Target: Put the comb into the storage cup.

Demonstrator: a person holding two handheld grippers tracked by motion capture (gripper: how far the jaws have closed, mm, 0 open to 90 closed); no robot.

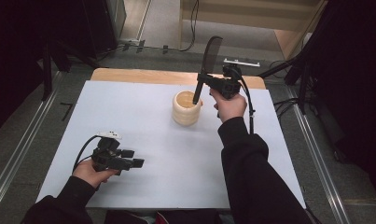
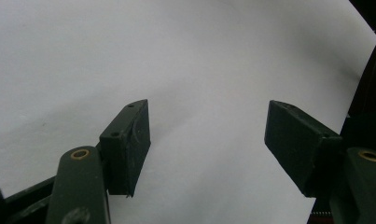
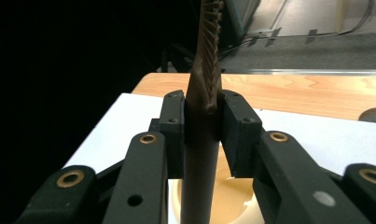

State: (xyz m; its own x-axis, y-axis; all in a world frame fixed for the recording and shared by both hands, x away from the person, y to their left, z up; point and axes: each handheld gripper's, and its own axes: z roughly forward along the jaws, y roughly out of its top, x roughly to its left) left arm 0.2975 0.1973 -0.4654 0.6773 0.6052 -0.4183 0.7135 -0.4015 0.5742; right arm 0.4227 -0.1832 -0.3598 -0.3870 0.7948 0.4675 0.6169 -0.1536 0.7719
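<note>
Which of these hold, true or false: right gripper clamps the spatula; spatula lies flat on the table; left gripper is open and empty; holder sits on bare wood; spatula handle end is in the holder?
1. The right gripper clamps the dark slotted spatula. True.
2. The spatula lies flat on the table. False: it stands upright, blade up.
3. The left gripper is open with nothing between its fingers. True.
4. The round wooden holder sits on bare wood. False: it stands on the white sheet covering the table.
5. The spatula's handle end is at the holder's mouth. True.
</note>
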